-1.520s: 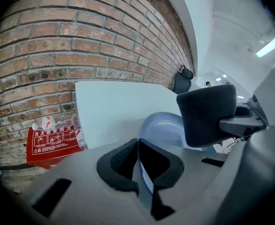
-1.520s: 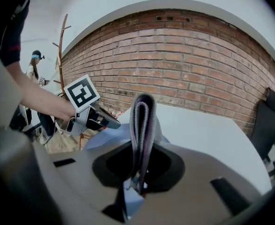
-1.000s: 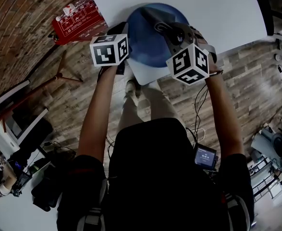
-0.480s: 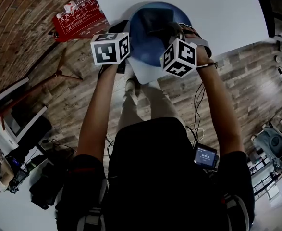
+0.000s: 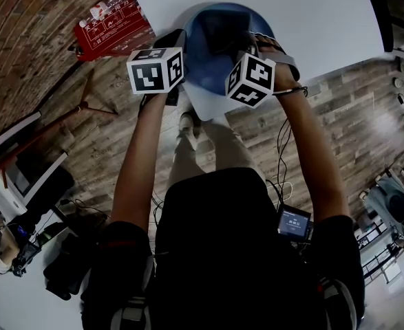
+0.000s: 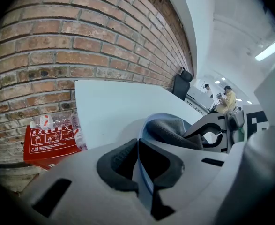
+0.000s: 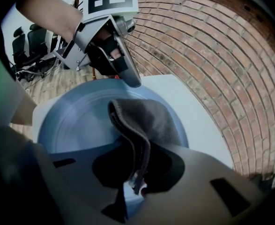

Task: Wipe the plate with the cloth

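White worktop (image 5: 312, 19) carries the blue plate (image 7: 76, 125) at its near corner, close to the edge. Dark grey cloth (image 7: 146, 121) lies on the plate, pinched in the closed jaws of the right gripper (image 7: 138, 175). The left gripper (image 6: 139, 162) has its jaws clamped on the plate's rim. A hard wipe could probably twist the plate out of that thin hold and off the edge, or tug the cloth free.
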Demonstrator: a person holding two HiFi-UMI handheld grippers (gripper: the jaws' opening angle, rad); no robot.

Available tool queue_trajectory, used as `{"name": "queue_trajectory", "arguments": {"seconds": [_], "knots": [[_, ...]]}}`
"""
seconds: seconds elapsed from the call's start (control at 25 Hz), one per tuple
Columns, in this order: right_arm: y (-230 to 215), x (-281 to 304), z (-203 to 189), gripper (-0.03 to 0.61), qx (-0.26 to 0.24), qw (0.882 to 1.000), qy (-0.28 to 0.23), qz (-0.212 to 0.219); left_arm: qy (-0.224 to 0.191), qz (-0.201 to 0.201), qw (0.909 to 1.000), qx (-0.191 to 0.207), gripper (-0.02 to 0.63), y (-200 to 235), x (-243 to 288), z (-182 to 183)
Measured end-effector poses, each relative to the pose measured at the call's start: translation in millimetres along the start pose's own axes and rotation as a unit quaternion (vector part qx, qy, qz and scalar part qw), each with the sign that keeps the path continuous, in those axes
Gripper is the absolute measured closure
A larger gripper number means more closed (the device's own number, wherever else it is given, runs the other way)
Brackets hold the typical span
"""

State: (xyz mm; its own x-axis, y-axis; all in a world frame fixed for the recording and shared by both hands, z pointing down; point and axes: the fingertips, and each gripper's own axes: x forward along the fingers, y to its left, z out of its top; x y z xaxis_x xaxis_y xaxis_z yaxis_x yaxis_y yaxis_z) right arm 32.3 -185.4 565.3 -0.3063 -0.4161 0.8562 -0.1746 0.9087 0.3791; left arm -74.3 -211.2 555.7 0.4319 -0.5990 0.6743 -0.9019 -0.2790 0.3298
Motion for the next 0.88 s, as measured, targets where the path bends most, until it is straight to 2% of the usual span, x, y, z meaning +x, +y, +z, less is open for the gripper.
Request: {"name": "queue_trajectory", "arguments": {"seconds": [0.48,0.88], "knots": [[1.3,-9.1,-24.5,0.526,0.018,0.999,0.03,0.002,0.002,0.004,1.0,0.001,0.586,3.0,0.6,0.2],[23.7,-27.1,-43.7,0.526,0.031,0.997,0.056,0.031,0.001,0.005,1.0,0.0,0.584,1.4,-0.5,0.9]]}}
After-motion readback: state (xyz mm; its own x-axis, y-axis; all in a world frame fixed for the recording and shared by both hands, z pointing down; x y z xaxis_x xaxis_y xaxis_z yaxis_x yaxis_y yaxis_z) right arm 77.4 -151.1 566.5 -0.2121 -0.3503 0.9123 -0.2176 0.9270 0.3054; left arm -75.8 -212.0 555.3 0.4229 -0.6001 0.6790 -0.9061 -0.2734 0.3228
